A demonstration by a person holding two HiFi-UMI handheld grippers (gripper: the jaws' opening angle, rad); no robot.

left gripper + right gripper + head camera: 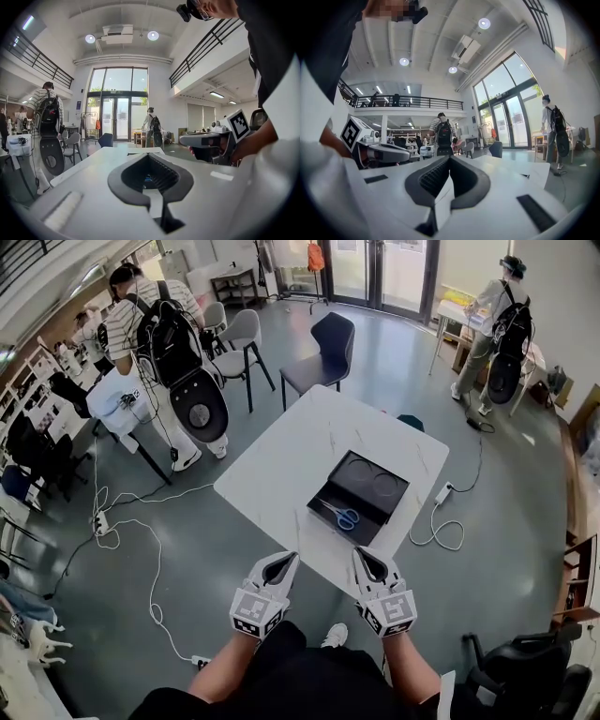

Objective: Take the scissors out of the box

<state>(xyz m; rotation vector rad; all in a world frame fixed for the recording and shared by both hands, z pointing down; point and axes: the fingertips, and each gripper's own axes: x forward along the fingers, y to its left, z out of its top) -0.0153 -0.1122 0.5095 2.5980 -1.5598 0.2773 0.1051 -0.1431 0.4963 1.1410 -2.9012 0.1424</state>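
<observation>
left tongs (289,561) and right tongs (362,556) are being held shut, empty, by the worktop (281,460) edge — opening is being called for before descent onto the scissors (342,515) in the near half of the black box (386,510).

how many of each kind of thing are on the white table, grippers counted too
black box: 1
scissors: 1
grippers: 2 (left gripper, right gripper)
total: 4
</observation>
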